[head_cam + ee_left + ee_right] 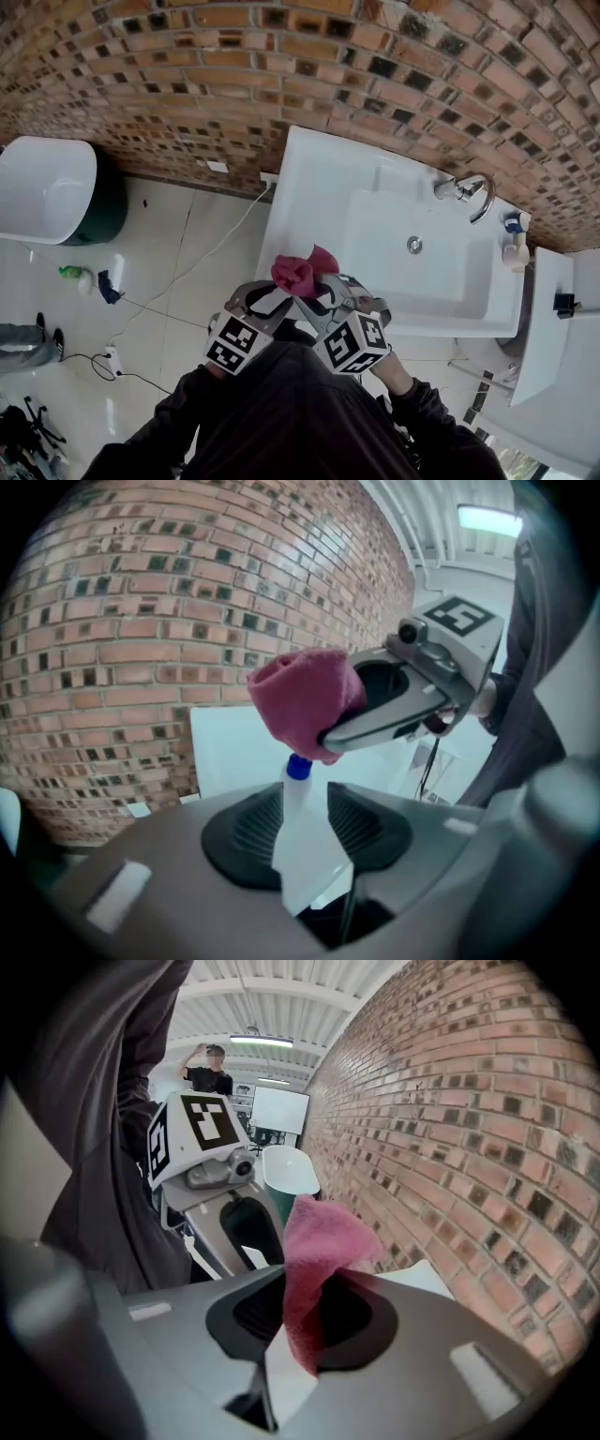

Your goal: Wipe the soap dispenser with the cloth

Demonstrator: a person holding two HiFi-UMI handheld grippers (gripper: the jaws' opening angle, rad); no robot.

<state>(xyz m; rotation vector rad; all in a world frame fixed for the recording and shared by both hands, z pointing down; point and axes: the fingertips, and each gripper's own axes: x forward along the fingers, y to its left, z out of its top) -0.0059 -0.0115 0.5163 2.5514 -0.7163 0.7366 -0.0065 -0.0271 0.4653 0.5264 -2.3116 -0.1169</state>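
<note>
A pink cloth (300,272) hangs over the sink's near left corner, and my right gripper (317,286) is shut on it. In the right gripper view the cloth (314,1251) rises bunched out of the right gripper's (300,1321) closed jaws. My left gripper (272,298) is just left of the cloth, and in its own view the left gripper (305,832) is open with nothing between the pads. There the cloth (305,700) sits ahead in the right gripper's fingers (375,726). The soap dispenser (514,246), white with a blue top, stands at the sink's far right corner.
The white sink (309,178) runs along a brick wall, with a chrome tap (469,192) at its back. A white counter (539,328) lies to its right. On the floor at left are a white and green tub (47,187), a cable (187,272) and a small green bottle (70,273).
</note>
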